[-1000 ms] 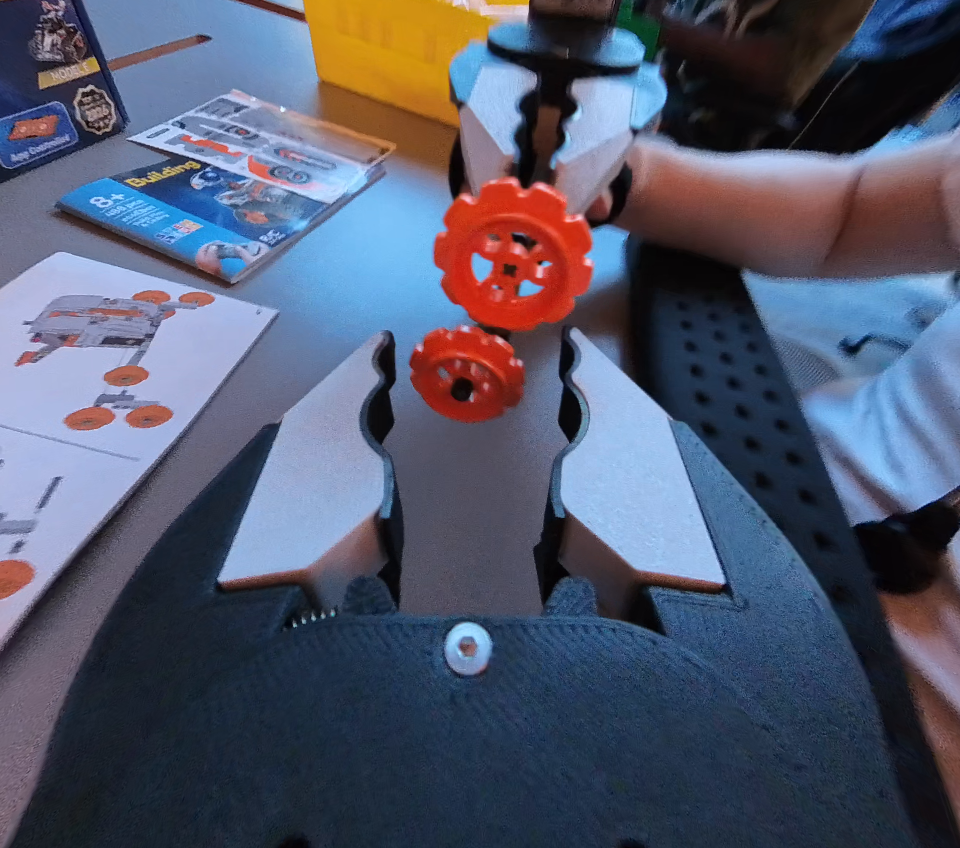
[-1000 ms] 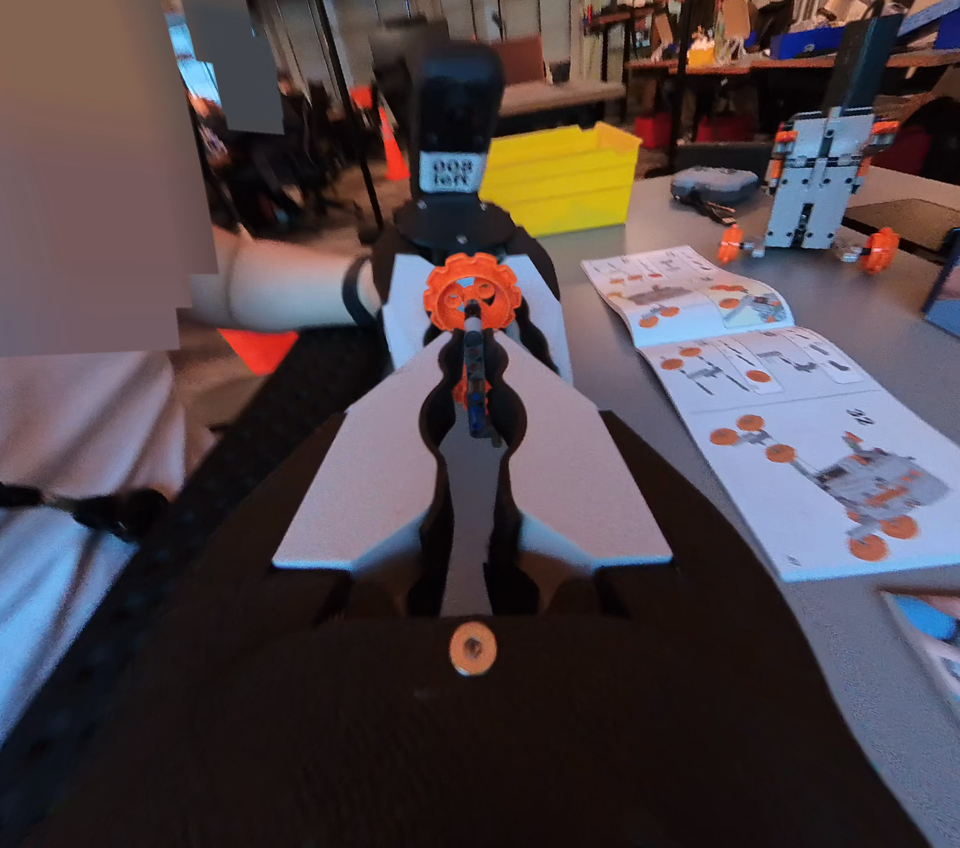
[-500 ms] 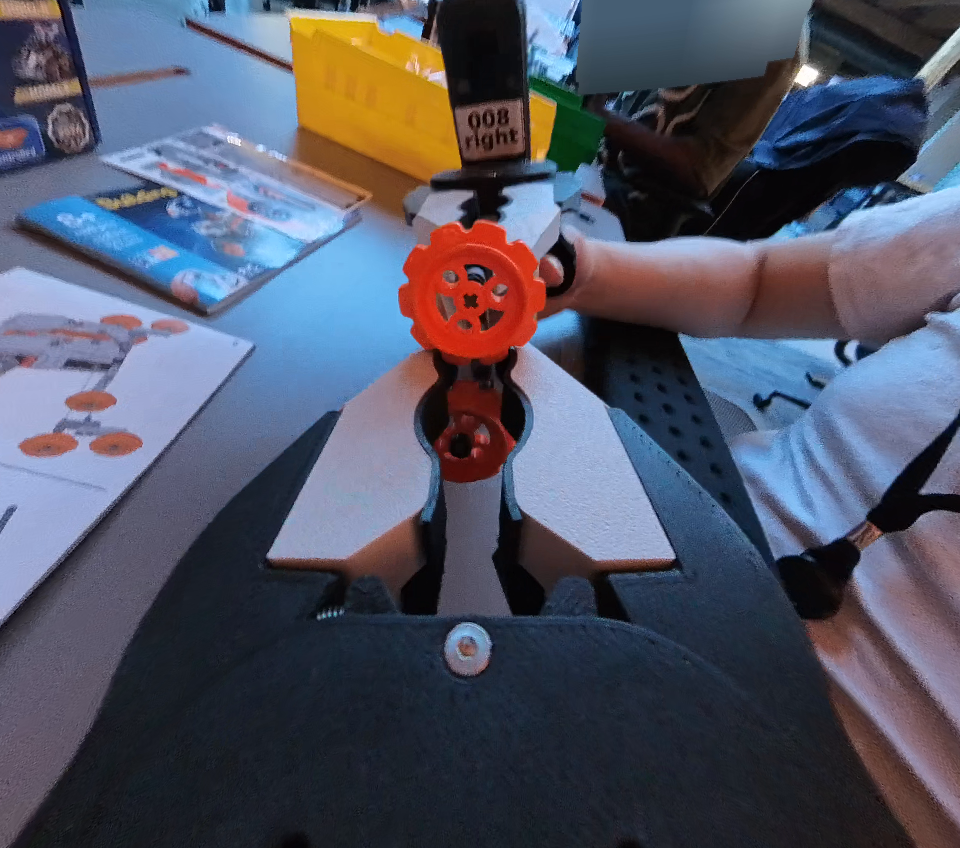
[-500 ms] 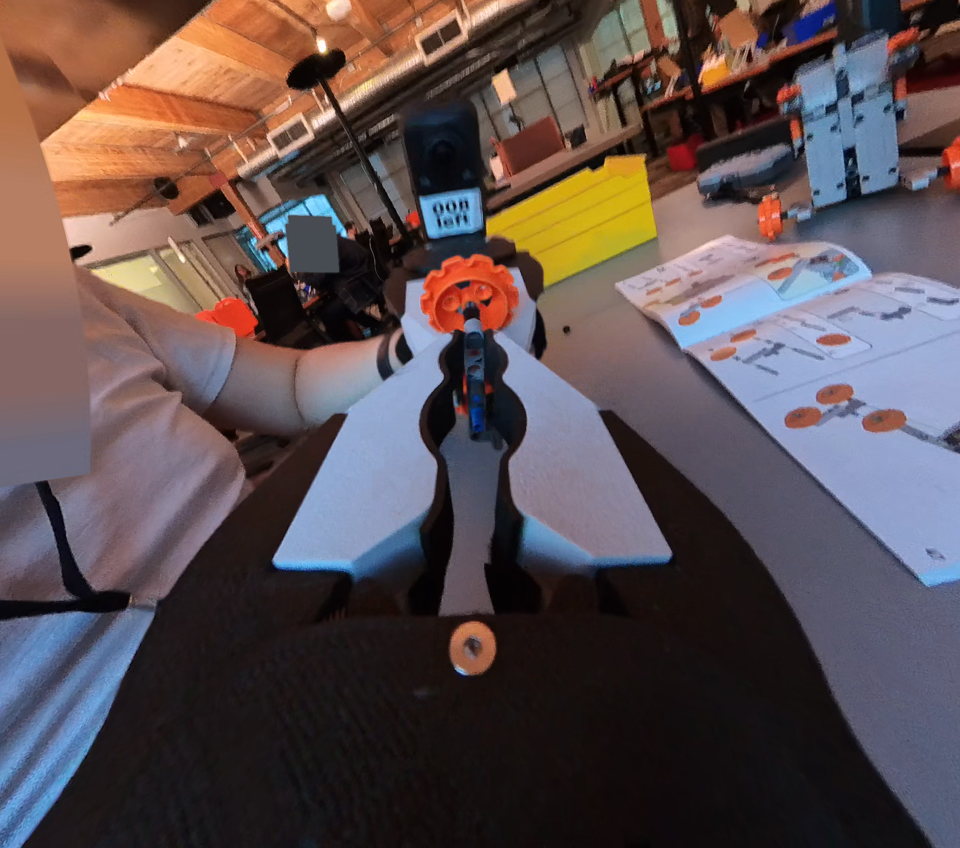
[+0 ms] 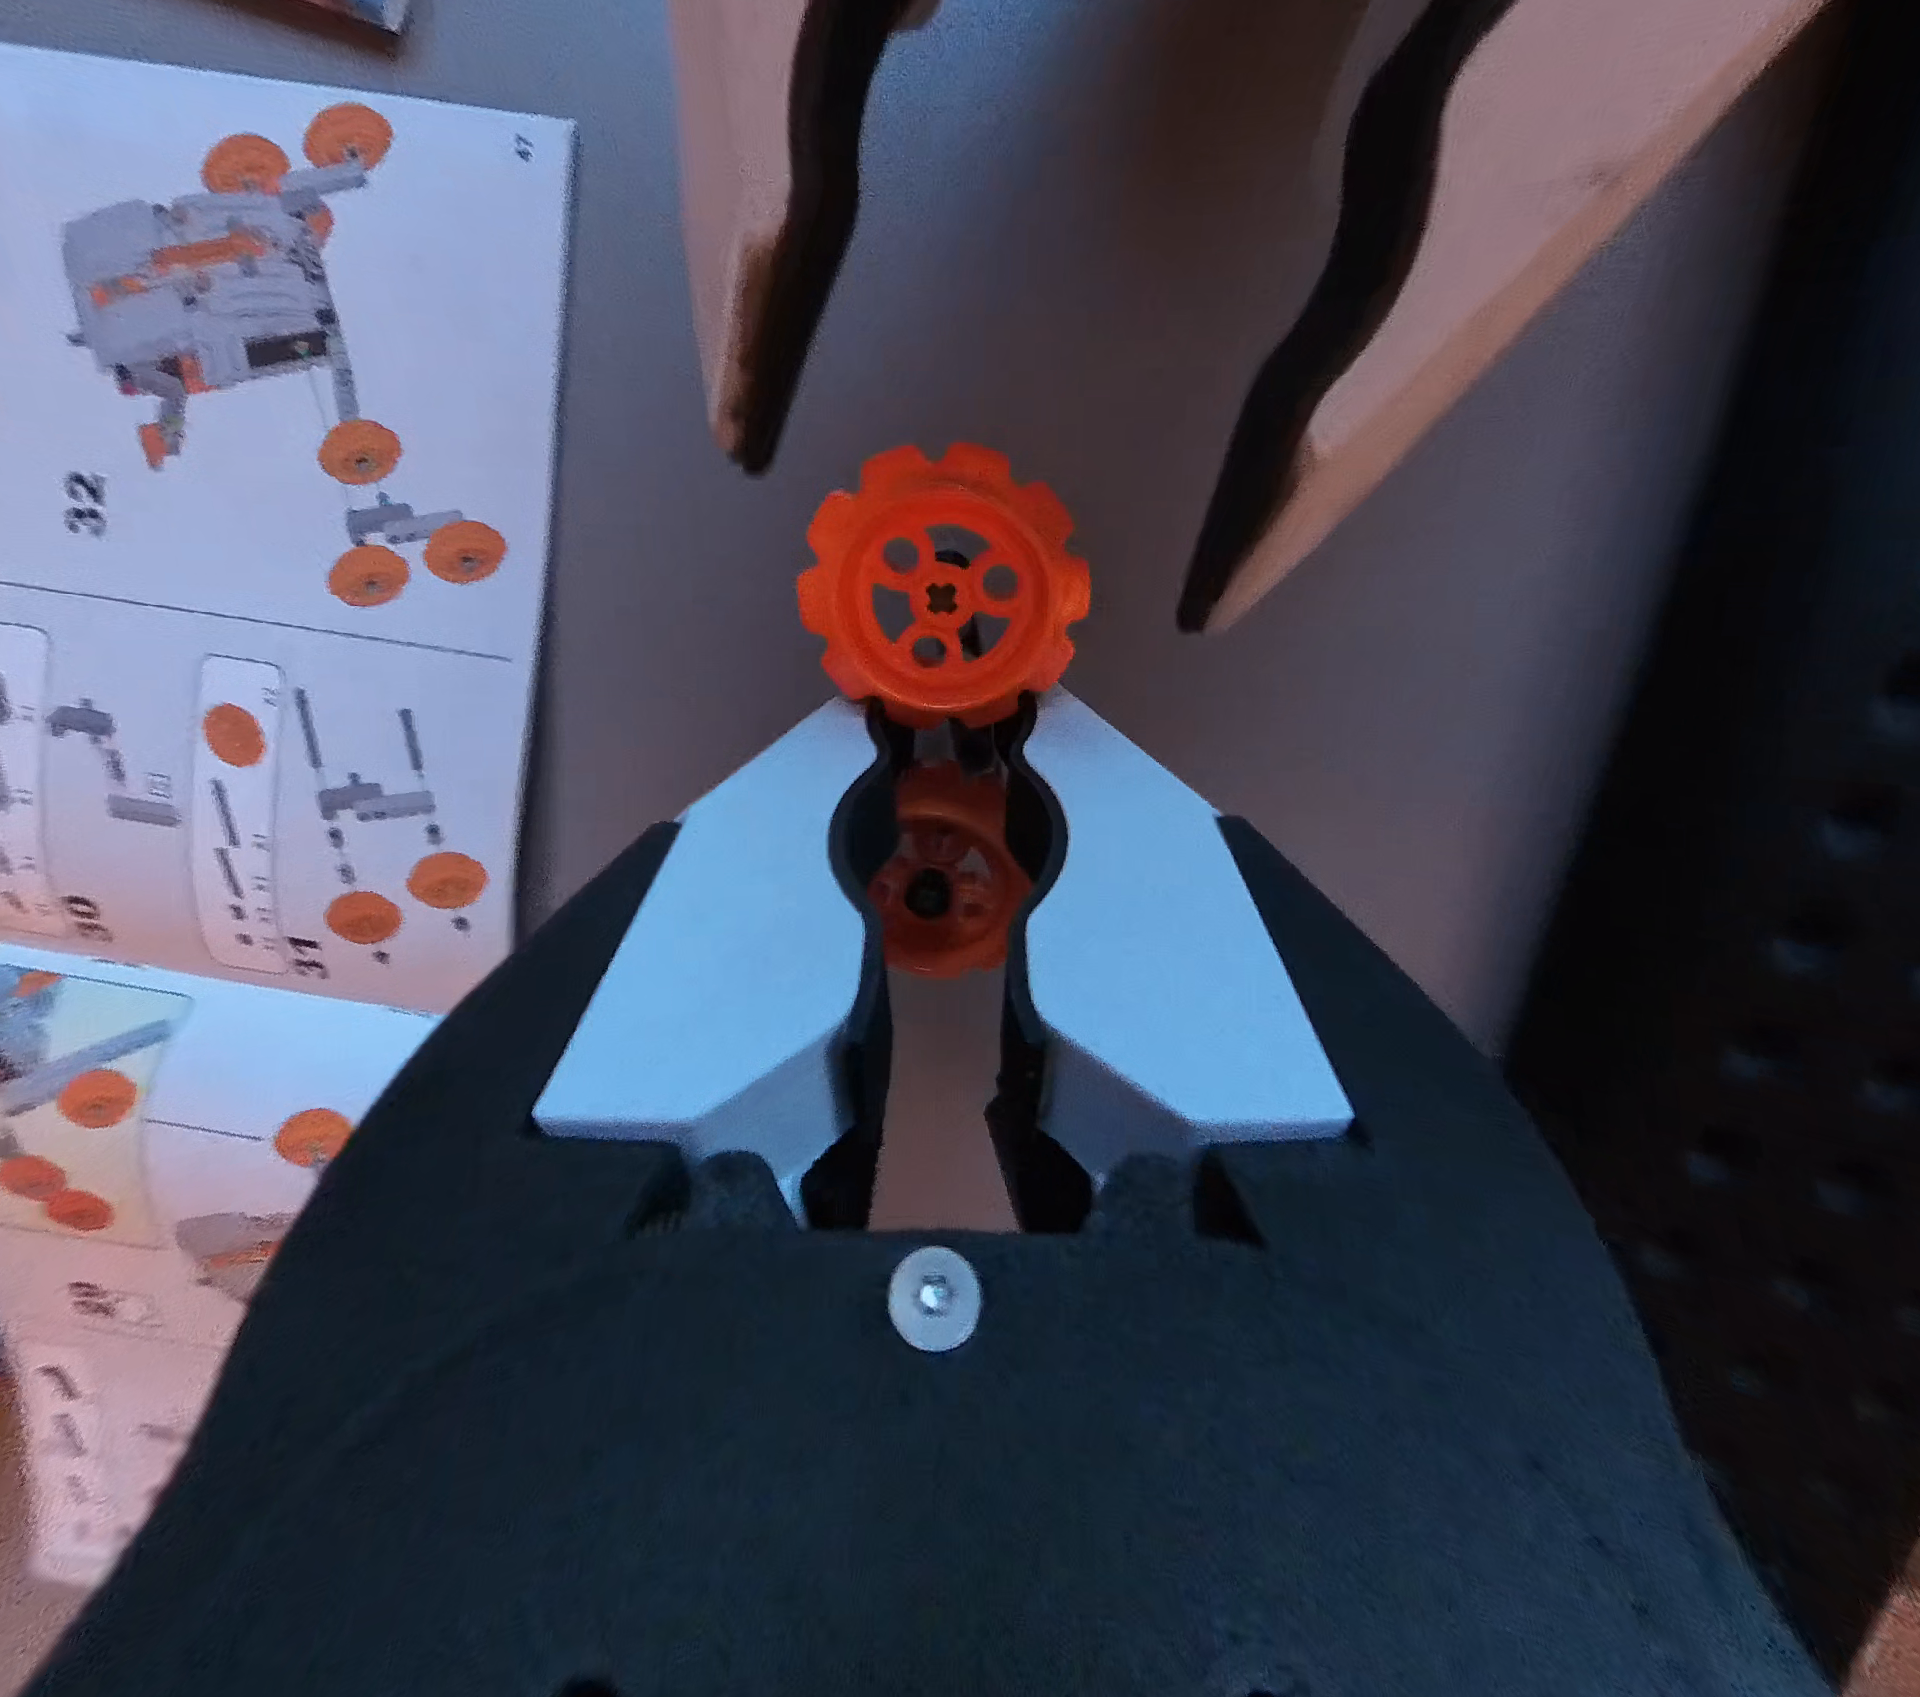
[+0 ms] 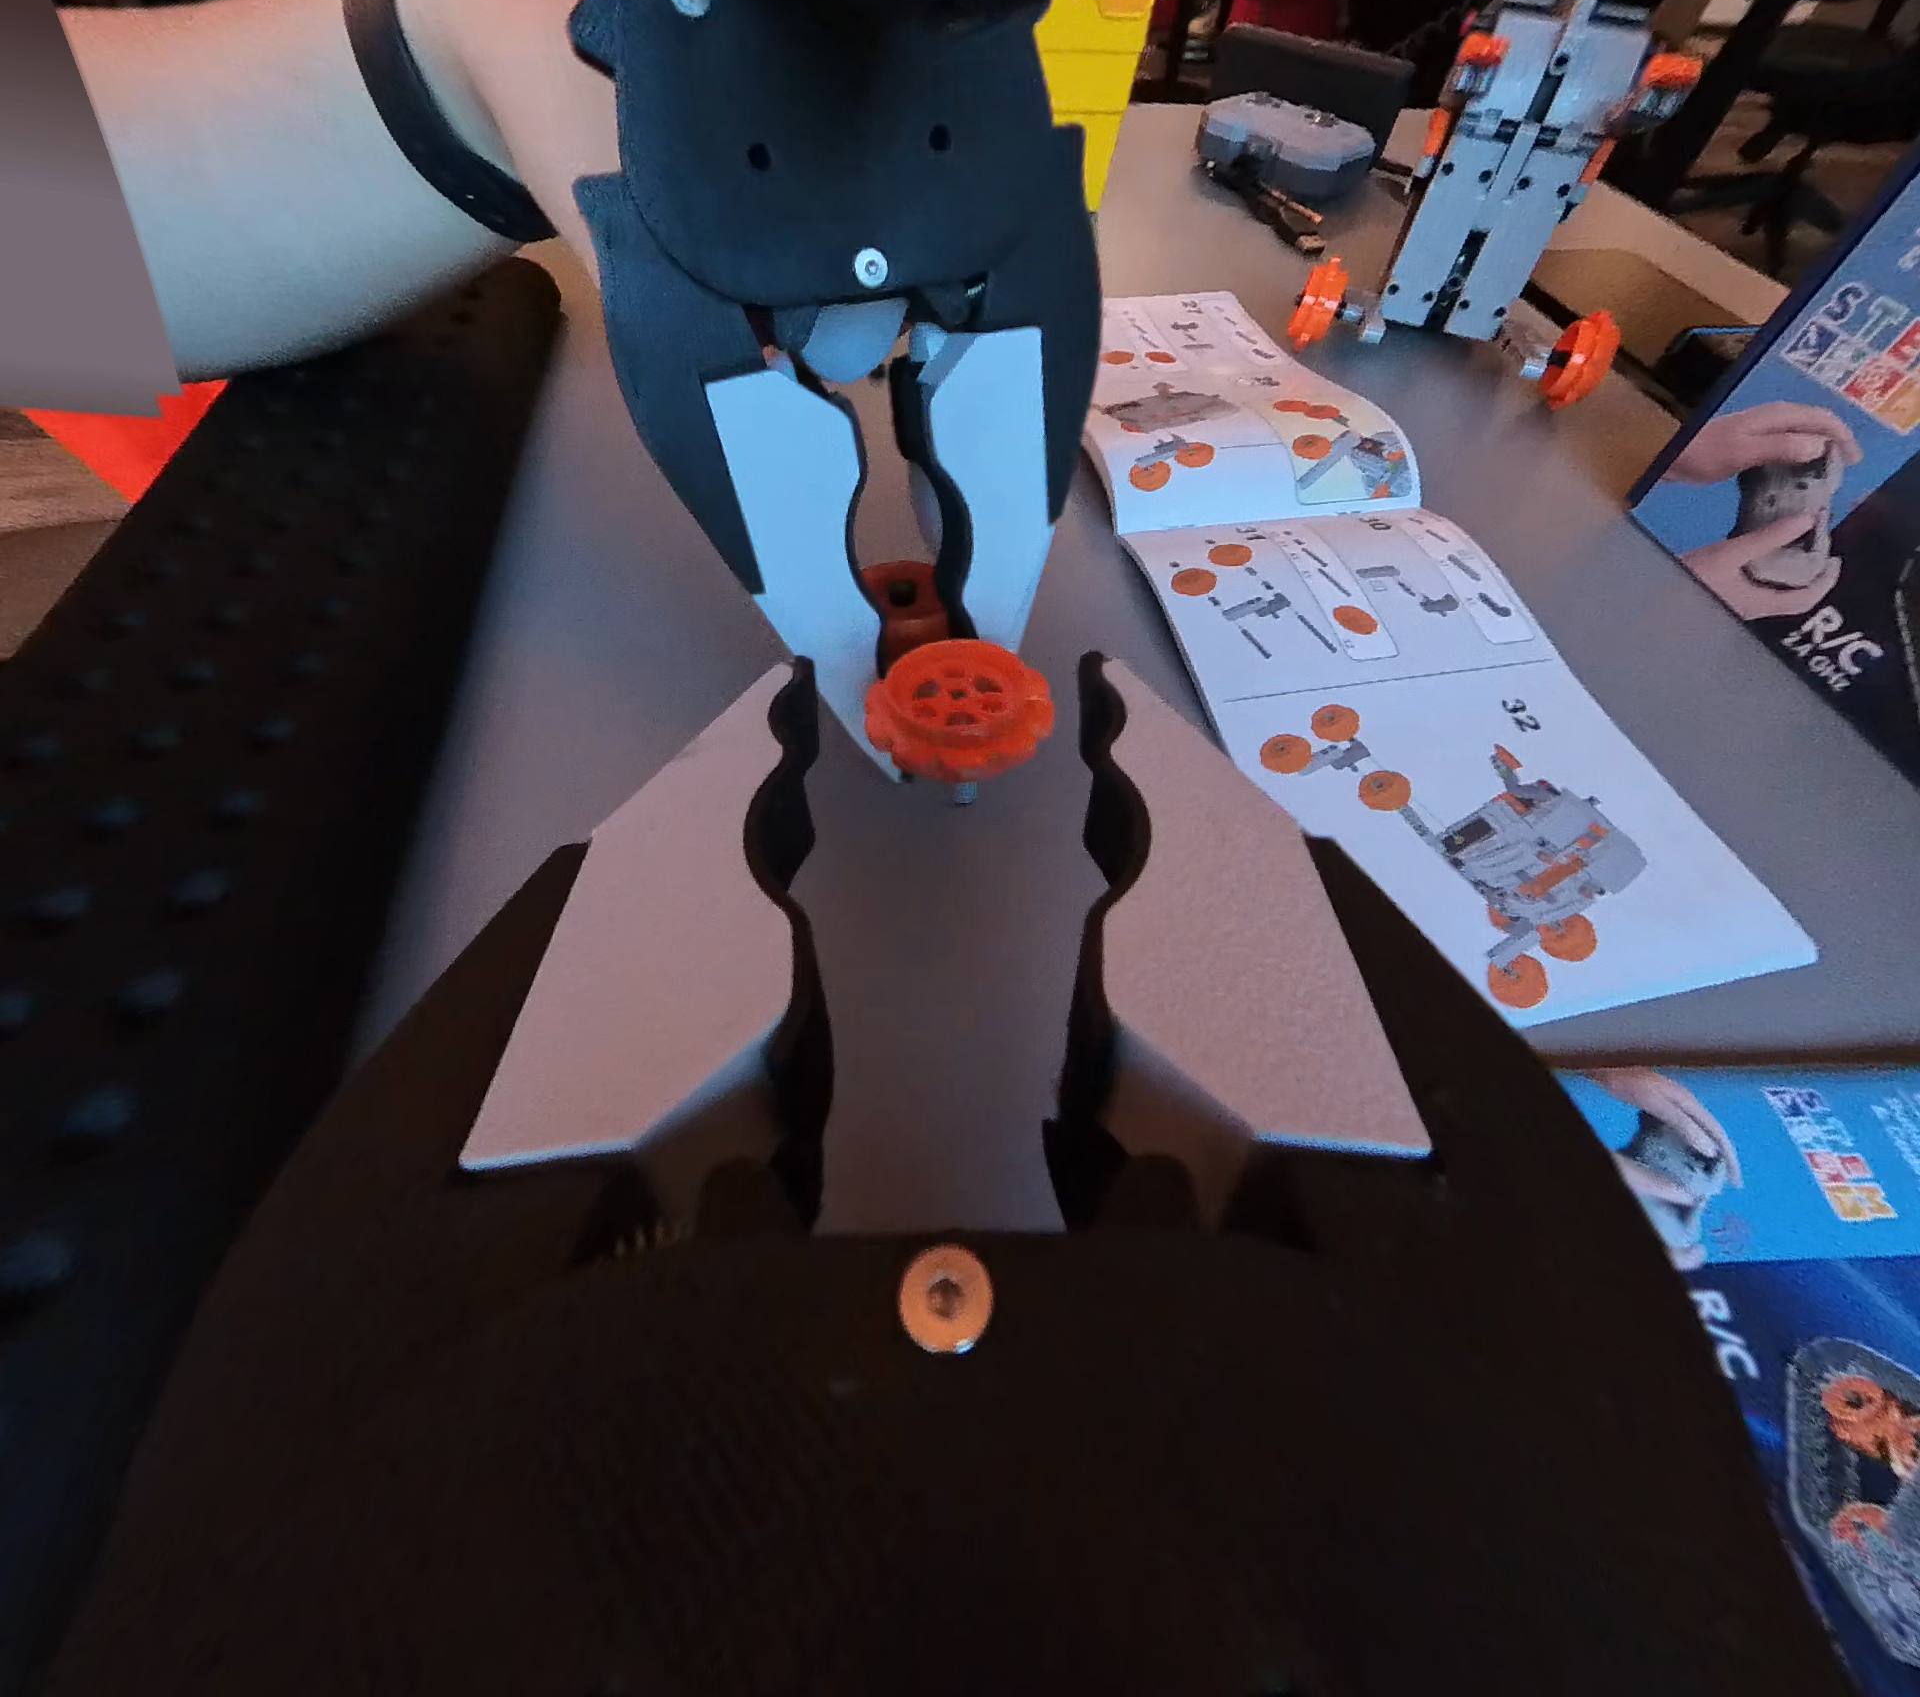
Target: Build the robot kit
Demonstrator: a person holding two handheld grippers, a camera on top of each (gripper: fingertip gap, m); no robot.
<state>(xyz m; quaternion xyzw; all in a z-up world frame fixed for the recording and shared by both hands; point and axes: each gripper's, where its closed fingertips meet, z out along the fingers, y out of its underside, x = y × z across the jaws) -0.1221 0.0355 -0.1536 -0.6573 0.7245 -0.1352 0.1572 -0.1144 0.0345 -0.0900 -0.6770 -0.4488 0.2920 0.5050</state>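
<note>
I see the grey table [image 6: 644, 608] spread under both tools, with a black perforated mat [image 6: 208, 712] along its edge on my left in the right wrist view. On the table lies an open instruction booklet [image 6: 1403, 712] with pictures of an orange-wheeled vehicle, and beside it a blue box [image 6: 1787, 442] stands upright. Farther back a grey and orange model [image 6: 1496, 193] stands on the table, near a grey controller [image 6: 1283, 146] and a yellow bin [image 6: 1101, 47]. My left gripper [image 5: 948, 717] points down at the table, a person's forearm [image 6: 301, 151] behind it, and its fingers are pinched on a small wheel assembly: two orange toothed wheels joined by a dark axle. The outer orange wheel [image 5: 943, 575] sits just past the fingertips, while the inner orange wheel [image 5: 940, 894] lies in the gap between the fingers, which press on the axle [image 5: 961, 748] between the wheels. My right gripper [image 6: 945, 681] faces it with its fingers spread apart and holding nothing, tips just either side of the outer wheel without touching it. The assembly hangs just above the table.
</note>
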